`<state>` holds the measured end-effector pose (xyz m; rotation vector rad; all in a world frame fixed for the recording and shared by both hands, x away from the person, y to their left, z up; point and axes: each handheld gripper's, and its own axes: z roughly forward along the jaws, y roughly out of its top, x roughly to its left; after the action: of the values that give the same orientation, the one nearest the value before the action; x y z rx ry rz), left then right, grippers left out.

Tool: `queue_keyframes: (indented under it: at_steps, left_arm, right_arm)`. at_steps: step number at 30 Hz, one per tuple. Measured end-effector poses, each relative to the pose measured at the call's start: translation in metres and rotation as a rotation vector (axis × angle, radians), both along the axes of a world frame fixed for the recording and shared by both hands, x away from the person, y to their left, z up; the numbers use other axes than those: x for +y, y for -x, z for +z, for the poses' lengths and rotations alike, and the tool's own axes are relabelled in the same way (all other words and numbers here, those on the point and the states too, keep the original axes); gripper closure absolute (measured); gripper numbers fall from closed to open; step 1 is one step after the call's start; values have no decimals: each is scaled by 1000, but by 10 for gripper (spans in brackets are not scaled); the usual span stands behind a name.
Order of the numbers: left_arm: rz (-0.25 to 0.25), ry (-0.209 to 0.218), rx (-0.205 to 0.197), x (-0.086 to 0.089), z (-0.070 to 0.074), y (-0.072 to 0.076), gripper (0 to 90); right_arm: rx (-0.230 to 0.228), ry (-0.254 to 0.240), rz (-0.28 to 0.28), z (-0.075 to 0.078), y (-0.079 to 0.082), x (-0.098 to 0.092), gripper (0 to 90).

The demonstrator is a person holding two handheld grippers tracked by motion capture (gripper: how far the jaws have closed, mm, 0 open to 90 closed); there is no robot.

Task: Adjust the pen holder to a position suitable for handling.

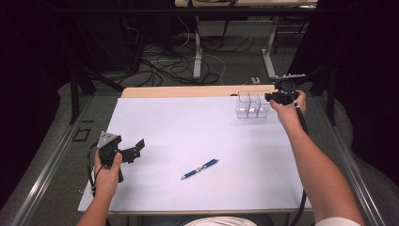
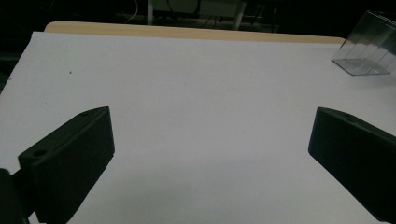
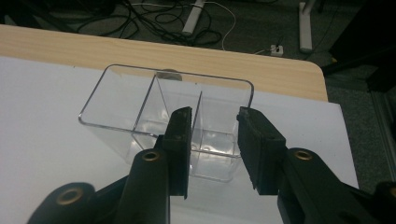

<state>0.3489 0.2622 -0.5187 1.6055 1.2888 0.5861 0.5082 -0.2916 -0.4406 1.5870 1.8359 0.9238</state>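
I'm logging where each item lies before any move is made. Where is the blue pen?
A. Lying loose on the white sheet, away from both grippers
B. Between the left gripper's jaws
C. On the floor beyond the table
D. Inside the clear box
A: in the high view the blue pen lies flat on the white sheet, apart from the left gripper, the right gripper and the clear box.

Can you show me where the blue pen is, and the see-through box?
blue pen (image 1: 200,169): high view, on the middle of its barrel.
see-through box (image 3: 119,100): right gripper view, on its big left compartment.
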Motion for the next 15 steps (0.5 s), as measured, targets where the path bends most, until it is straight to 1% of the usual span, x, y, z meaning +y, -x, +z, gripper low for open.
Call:
queue_keyframes:
  at_steps: [1, 3, 8, 10, 11, 12, 13, 14, 15]
  left_arm:
    - [0, -2, 0, 0, 0, 0, 2]
    - [0, -3, 2, 0, -1, 0, 2]
    - [1, -1, 8, 0, -1, 0, 2]
    - [1, 1, 7, -1, -1, 0, 2]
    - [1, 1, 7, -1, -1, 0, 2]
    - [1, -1, 9, -1, -1, 0, 2]
    - [1, -3, 8, 0, -1, 0, 2]
    - [1, -3, 8, 0, -1, 0, 2]
    - [3, -2, 9, 0, -2, -1, 2]
  right_arm:
    - [2, -5, -11, -1, -2, 0, 665]
    - [20, 4, -31, -2, -4, -2, 677]
    - [18, -3, -63, -4, -10, -3, 715]
    - [13, 5, -61, -4, -12, -3, 732]
    - [17, 0, -62, -5, -13, -3, 734]
    - [10, 4, -62, -6, -14, -3, 738]
    - [17, -4, -65, -7, -15, -3, 743]
    - [9, 0, -62, -9, -17, -4, 747]
    - [16, 0, -62, -10, -18, -5, 753]
